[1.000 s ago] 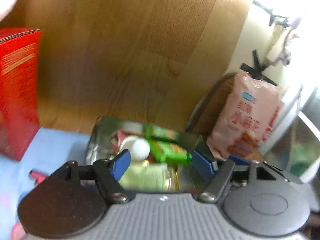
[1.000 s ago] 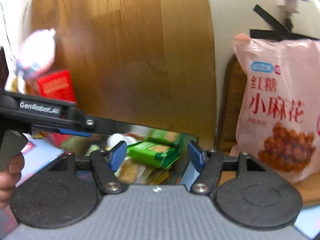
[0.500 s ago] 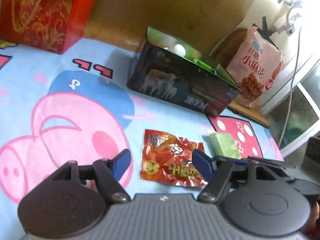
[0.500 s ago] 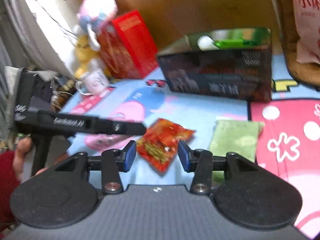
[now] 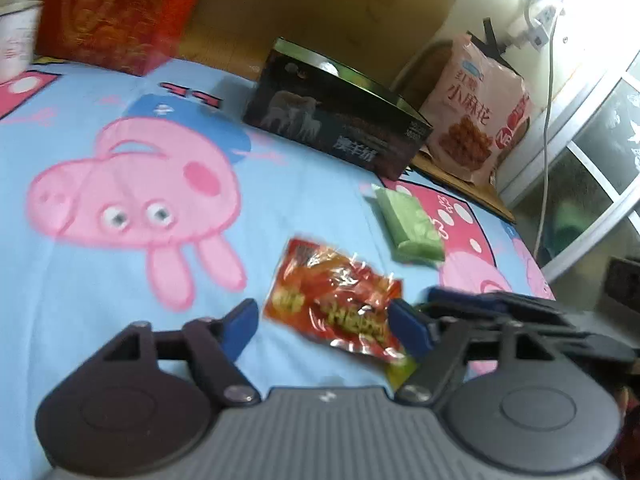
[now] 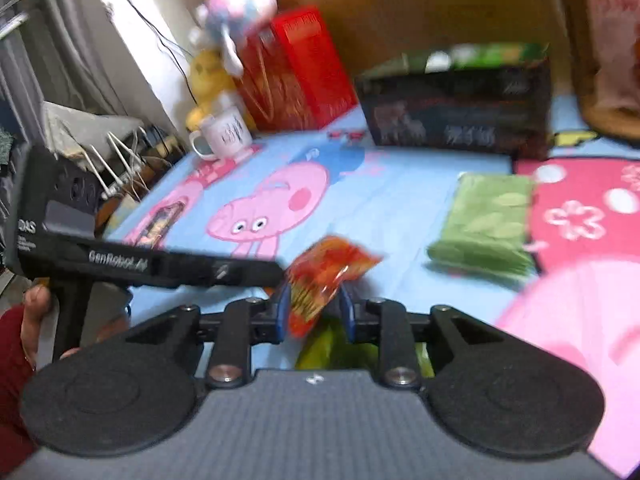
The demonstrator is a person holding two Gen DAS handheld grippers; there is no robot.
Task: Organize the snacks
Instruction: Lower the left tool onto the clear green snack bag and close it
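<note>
Pinching the red packet [image 6: 320, 280], right gripper [image 6: 314, 314] nearly closed; left gripper [image 5: 324, 328] wide open, empty, body reading "GenRobot.AI"; pink bag [image 5: 476, 120] reads "小麻花".

Open left tongs [image 5: 326, 326] frame red snack packet [image 5: 334, 304].

white mug [image 6: 226, 133] | plush toys [image 6: 234, 12] | red gift box [image 6: 296, 72] | cartoon-pig sheet [image 5: 120, 280] | power cable [image 5: 546, 128]
</note>
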